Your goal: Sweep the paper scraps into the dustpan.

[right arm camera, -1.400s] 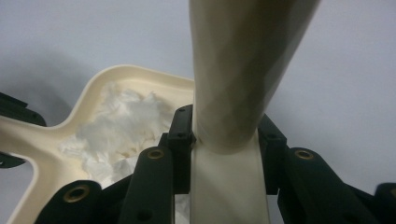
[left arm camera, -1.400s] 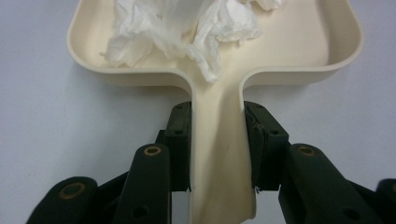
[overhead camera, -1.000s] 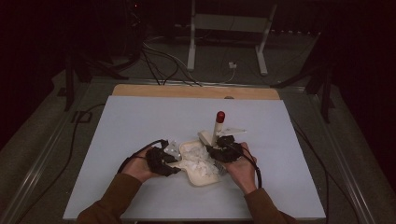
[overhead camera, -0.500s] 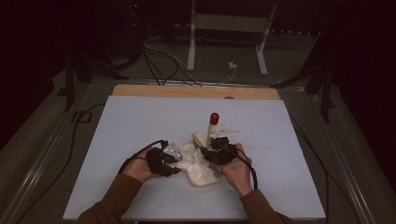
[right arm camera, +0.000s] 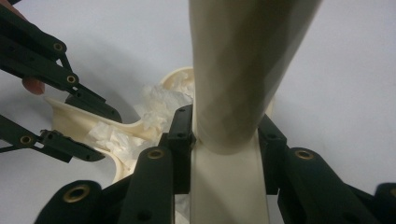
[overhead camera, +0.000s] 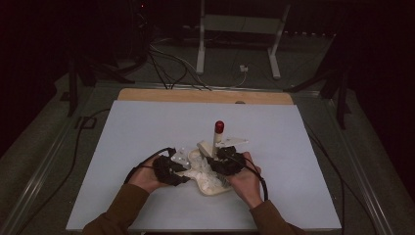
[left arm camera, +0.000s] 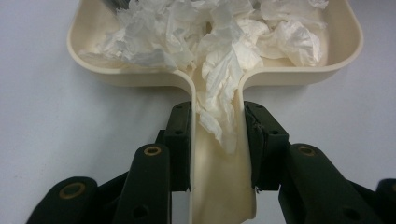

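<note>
Dustpan sits at the table's six o'clock, close to the near edge, loaded with crumpled paper. One scrap trails down the pan's handle channel, right toward the jaws.

This looks like the last of the sweeping. To do it well, press the pan flat so its lip seals on the table and hold it dead steady. Make short brush strokes toward the pan's back wall, low and light. A hard flick could pop this fluffy paper over the rim. The scrap in the handle channel wants nudging back into the tray before any lift, and the lift should be level.

Now the tongs. Left gripper comes in from the pan's nine o'clock, jaws pressed in on both sides of the pan's handle in a firm pinch, nothing else touched. Right gripper sits at the pan's twelve-to-one o'clock, jaws clamped on the brush low on its cream handle. The red tip points off to twelve. Both pairs are drawn in tight on their handles.
</note>
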Tool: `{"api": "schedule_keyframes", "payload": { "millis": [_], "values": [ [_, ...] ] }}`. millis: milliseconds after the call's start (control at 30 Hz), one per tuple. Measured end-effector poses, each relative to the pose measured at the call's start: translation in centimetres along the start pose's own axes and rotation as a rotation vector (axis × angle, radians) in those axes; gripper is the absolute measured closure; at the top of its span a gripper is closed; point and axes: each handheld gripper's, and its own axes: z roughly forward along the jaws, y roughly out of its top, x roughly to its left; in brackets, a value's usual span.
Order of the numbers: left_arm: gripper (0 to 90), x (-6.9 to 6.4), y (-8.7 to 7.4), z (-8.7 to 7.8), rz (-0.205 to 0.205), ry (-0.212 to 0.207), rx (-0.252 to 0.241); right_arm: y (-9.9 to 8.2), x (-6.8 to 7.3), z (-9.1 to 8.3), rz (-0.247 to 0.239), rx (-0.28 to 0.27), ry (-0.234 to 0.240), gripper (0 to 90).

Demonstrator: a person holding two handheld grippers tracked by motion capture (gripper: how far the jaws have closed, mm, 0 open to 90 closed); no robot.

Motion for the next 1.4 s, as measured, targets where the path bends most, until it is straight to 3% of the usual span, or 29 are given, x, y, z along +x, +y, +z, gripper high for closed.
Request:
{"api": "schedule_keyframes", "payload": {
  "millis": [433,633,900,1167,1400],
  "values": [
    [66.5,-0.1,0.0,0.1,0.001,0.005,0.005,-0.2,1.8,0.3,-0.066,0.002,-0.021,66.8],
    [66.5,-0.3,-0.4,0.3,-0.006,0.007,-0.012,0.0,1.6,0.2,-0.090,0.000,-0.059,66.8],
    [66.5,-0.7,-1.3,0.7,-0.016,0.024,-0.054,0.1,0.0,-0.4,-0.075,-0.021,-0.085,66.8],
    [66.6,-1.2,-1.8,1.1,-0.056,0.061,-0.123,0.7,-0.3,-1.5,-0.065,-0.064,-0.081,66.8],
    [66.7,-1.1,-2.4,0.6,-0.073,0.089,-0.195,1.0,-0.5,-2.4,-0.067,-0.084,-0.090,66.8]
  ]
}}
